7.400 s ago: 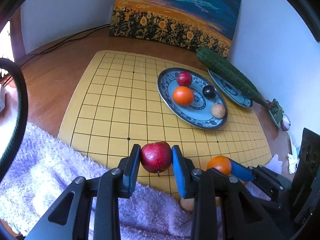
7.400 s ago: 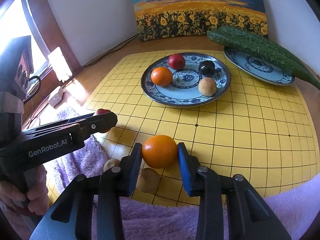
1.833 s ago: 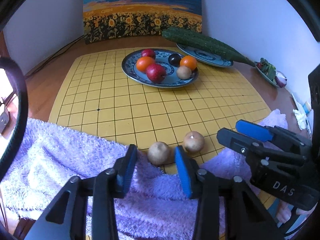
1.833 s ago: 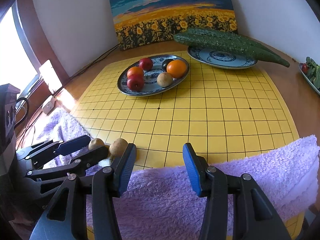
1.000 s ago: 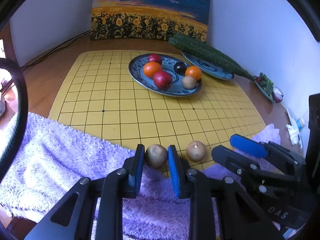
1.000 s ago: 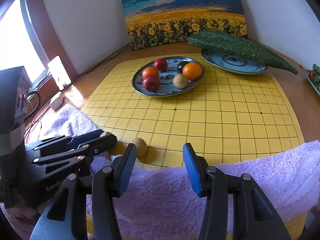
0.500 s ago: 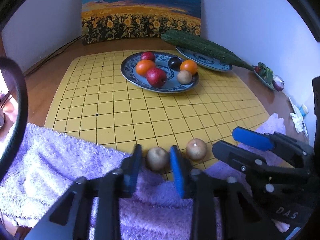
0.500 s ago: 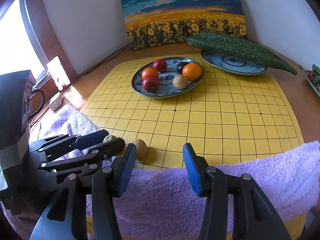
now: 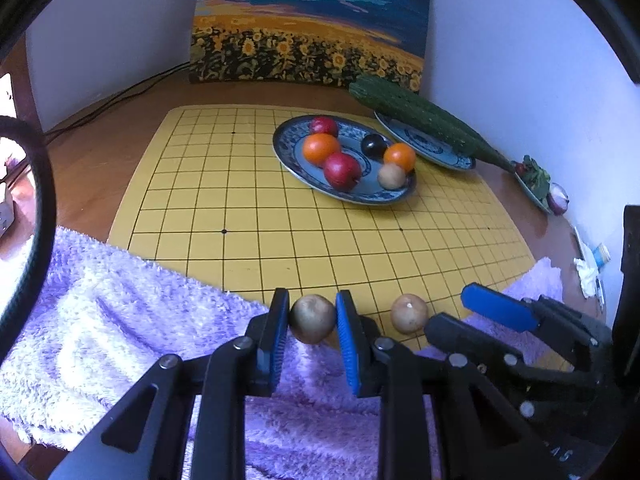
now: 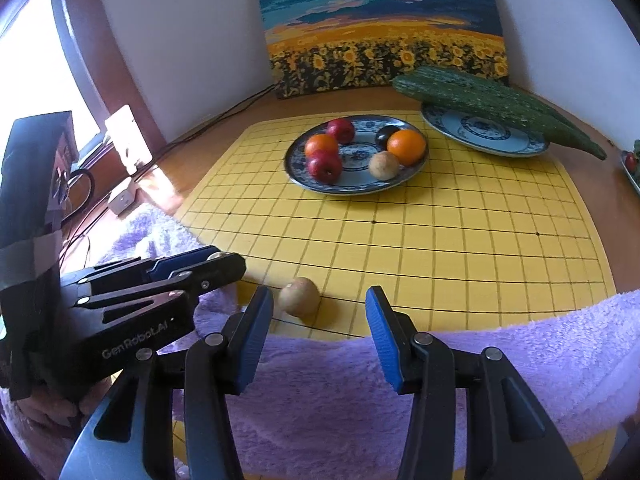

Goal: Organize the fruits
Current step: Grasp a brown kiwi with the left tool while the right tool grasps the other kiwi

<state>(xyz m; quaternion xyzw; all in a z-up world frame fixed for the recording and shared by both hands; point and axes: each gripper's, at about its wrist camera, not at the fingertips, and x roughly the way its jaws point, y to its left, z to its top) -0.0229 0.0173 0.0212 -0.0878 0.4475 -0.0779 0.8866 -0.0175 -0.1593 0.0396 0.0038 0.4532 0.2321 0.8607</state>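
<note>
Since approx 2 s back, left gripper (image 9: 313, 314) has closed in on the brown fruit (image 9: 313, 319): pads then stood apart either side of it, now both press on it, jaws at their narrowest. Fruit sits right at the fingertips, at the near edge of the yellow grid board (image 9: 248, 216) where the purple towel (image 9: 120, 320) starts; can't tell if it's lifted or still resting.

Second brown fruit (image 10: 299, 296) lies on the board's near edge, ahead of the right gripper (image 10: 320, 300) and closer to its left pad; nothing touches it. Right jaws partly open, holding nothing.

Left wrist view shows the grip itself plus the right gripper's fingers just right of the loose fruit. Right wrist view hides most of the held fruit behind the left gripper's fingers, only a pale sliver shows, but it gives the clear gap around the loose one, and the person's hand (image 10: 52, 412) under the left gripper.

Both fruits: small, round, dull tan-brown, matte; loose one has a pale spot on top.

Further out: blue-patterned plate (image 9: 296, 168) w/ two red apples, two oranges, a dark plum and one more brown fruit. Beyond it, a second plate (image 10: 484, 136) w/ a big green gourd (image 10: 492, 104) across it, sunflower painting (image 9: 308, 28) against the wall.
</note>
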